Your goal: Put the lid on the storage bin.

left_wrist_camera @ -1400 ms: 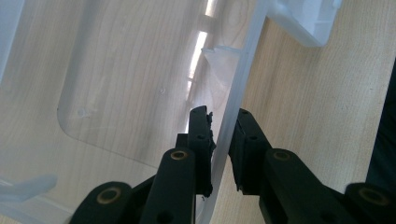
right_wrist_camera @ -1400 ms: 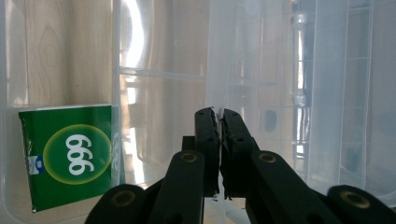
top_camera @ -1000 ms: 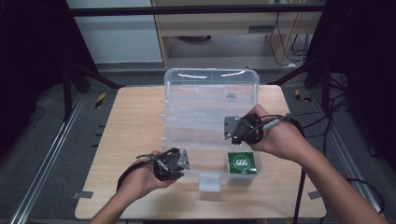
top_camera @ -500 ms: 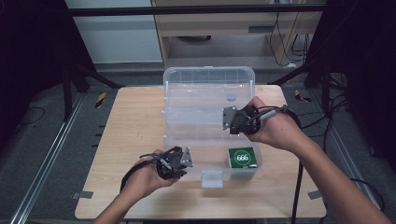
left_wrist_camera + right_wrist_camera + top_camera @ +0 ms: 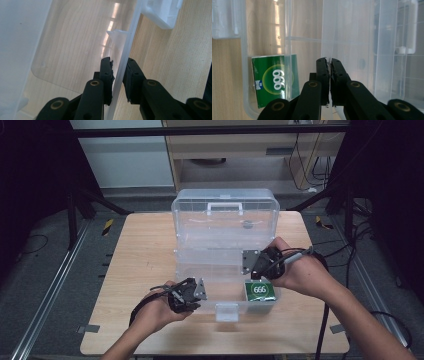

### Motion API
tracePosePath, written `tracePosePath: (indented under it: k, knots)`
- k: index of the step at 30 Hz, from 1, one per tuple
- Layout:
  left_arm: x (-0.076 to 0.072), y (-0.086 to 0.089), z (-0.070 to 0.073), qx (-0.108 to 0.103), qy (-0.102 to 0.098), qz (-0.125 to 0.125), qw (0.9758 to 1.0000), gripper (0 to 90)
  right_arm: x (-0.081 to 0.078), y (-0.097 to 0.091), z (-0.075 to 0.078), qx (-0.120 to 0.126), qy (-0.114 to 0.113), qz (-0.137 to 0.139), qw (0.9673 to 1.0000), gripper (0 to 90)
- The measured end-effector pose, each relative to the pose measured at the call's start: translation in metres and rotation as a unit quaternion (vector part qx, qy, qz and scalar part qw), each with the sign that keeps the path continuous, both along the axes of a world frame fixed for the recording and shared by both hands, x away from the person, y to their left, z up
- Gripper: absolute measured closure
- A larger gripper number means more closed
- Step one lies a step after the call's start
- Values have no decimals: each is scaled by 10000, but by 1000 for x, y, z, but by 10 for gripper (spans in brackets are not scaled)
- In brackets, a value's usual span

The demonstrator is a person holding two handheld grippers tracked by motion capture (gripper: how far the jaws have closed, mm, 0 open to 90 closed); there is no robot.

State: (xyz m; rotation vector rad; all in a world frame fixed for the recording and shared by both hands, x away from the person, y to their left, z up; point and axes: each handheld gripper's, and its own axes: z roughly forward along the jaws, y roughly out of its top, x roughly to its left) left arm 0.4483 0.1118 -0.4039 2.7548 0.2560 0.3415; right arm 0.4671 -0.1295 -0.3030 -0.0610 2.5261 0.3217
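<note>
Clear plastic storage box (image 5: 225, 245) open at the middle of the tabletop (image 5: 135, 270), lid raised behind it; green packet marked 666 (image 5: 260, 291) lying inside the box at its front right corner; left gripper (image 5: 192, 295) at the box's front wall, its fingers (image 5: 108, 75) narrowed astride the thin clear wall (image 5: 122, 72), one inside and one outside, apparently steadying it; right gripper (image 5: 252, 267) over the box just behind the packet, fingers (image 5: 323, 75) pressed together with nothing visibly between them. To do the step well, the left grip should probably stay firm on the wall so the box cannot slide, while the right fingers part before dropping squarely onto the packet; whether the left pads truly press the wall is hard to make out; the packet's far edge blurs behind the clear partitions (image 5: 287, 50).
</note>
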Motion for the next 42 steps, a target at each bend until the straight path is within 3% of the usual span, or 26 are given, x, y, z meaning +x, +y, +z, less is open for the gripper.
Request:
tracePosePath:
  k: [3, 5, 7, 8, 9, 17, 21, 23, 24, 28, 29, 31, 36, 42]
  knots:
    - [-1, 0, 0, 8, -14, -2, 10000, 775, -2, -2, -1, 16, 34, -6, 10000, 864]
    - [-5, 0, -2, -96, 112, 292, 9995, 775, -4, -3, -3, 35, 58, -39, 10000, 864]
    - [-5, 1, -2, -109, 123, 287, 9995, 776, -6, -4, -4, 39, 65, -15, 10000, 864]
    - [-5, 1, -2, -110, 122, 274, 9995, 776, -8, -4, -4, 37, 84, -39, 10000, 863]
    - [0, 1, -1, -7, 4, -43, 10000, 776, -9, -4, -5, 38, 110, -18, 9999, 863]
    - [-1, 0, 0, 81, -46, -96, 9999, 772, -11, -5, -6, -14, 156, 44, 9999, 856]
    - [-4, 3, 4, -125, -78, -86, 9999, 735, -10, -6, -6, 29, 194, 14, 9998, 854]
    - [-8, 7, 11, -242, -88, -110, 9996, 690, -10, -7, -6, 47, 189, 21, 9998, 852]
    - [-12, 12, 19, -401, -65, -126, 9991, 687, -10, -7, -6, 27, 183, 18, 9998, 852]
    - [-17, 19, 31, -492, -83, -97, 9987, 691, -9, -7, -6, 48, 155, 70, 9998, 851]
    - [-18, 23, 37, -618, 23, -102, 9980, 707, -9, -7, -6, 59, 153, 69, 9998, 850]
    - [-20, 28, 48, -795, 5, -47, 9968, 703, -10, -7, -6, 54, 158, 44, 9999, 849]
    - [-19, 41, 76, -797, -163, 0, 9967, 737, -10, -7, -7, 43, 160, 22, 9999, 849]
    - [-5, 58, 103, -822, -188, 286, 9960, 807, -12, -8, -7, 45, 150, 3, 9999, 848]
